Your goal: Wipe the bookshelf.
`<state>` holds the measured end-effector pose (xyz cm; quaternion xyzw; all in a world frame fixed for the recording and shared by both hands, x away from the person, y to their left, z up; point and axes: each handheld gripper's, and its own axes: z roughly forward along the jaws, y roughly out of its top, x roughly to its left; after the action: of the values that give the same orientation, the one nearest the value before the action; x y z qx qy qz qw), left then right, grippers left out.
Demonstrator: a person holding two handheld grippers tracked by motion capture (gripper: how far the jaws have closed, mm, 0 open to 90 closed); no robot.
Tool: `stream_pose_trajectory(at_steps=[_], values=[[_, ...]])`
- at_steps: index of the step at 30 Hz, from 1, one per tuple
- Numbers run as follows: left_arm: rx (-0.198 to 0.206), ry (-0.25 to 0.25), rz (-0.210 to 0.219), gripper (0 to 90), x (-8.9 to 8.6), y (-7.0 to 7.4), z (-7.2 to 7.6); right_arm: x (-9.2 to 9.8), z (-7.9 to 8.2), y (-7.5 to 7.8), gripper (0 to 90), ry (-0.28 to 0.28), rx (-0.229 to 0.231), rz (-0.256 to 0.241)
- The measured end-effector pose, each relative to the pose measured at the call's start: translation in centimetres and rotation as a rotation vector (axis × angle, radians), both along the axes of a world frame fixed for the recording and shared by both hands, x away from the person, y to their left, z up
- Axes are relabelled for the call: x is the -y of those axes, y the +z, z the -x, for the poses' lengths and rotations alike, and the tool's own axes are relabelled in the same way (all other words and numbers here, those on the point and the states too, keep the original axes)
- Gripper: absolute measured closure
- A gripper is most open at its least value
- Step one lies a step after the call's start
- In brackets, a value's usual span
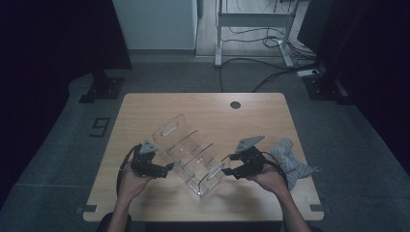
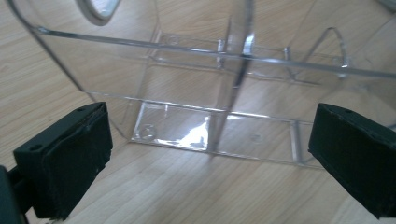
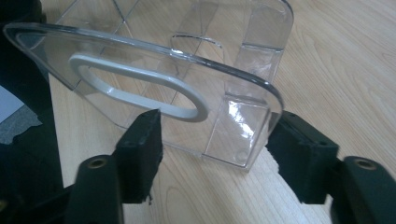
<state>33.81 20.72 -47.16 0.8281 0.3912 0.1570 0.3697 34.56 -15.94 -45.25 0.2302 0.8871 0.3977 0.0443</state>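
- The clear plastic organizer (image 1: 191, 152) lies slantwise on the near middle of the wooden table (image 1: 145, 104), with upright dividers and an oval handle hole in each end wall.
- The left gripper (image 1: 167, 168) sits at its left side, jaws spread wide and holding nothing; in the left gripper view the organizer (image 2: 210, 93) lies just beyond them.
- The right gripper (image 1: 227, 170) is at its near right end, jaws apart on either side of the end wall (image 3: 154, 93), not closed on it.
- A grey cloth (image 1: 290, 162) lies near the table's right edge.
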Motion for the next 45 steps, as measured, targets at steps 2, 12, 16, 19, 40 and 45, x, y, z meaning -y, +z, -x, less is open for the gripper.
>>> stream_pose_trajectory(at_steps=[2, 12, 16, 19, 40, 45], values=[[-0.001, -0.014, 0.0, 0.0, 0.3, 0.0, 0.1, 0.5, 0.2, 0.3, 42.5, -0.014, 0.004, -0.011], [0.0, -0.029, -0.005, 0.0, 1.1, 0.0, 0.2, 1.1, 0.8, 0.8, 59.7, -0.047, 0.01, -0.017], [0.004, -0.035, -0.009, 0.0, 1.4, 0.0, 0.3, 1.1, 1.1, 1.1, 64.3, -0.05, 0.026, -0.022], [0.004, -0.038, -0.01, 0.0, 1.5, 0.0, 0.3, 1.0, 1.5, 1.3, 66.8, -0.051, 0.043, -0.016], [0.003, -0.021, -0.022, 0.0, 1.1, -0.1, 0.3, -1.0, 3.0, 1.5, 80.3, -0.008, 0.063, 0.008], [0.003, -0.015, -0.019, 0.0, 0.9, 0.0, 0.3, -1.5, 3.4, 1.5, 81.5, 0.001, 0.068, 0.016]])
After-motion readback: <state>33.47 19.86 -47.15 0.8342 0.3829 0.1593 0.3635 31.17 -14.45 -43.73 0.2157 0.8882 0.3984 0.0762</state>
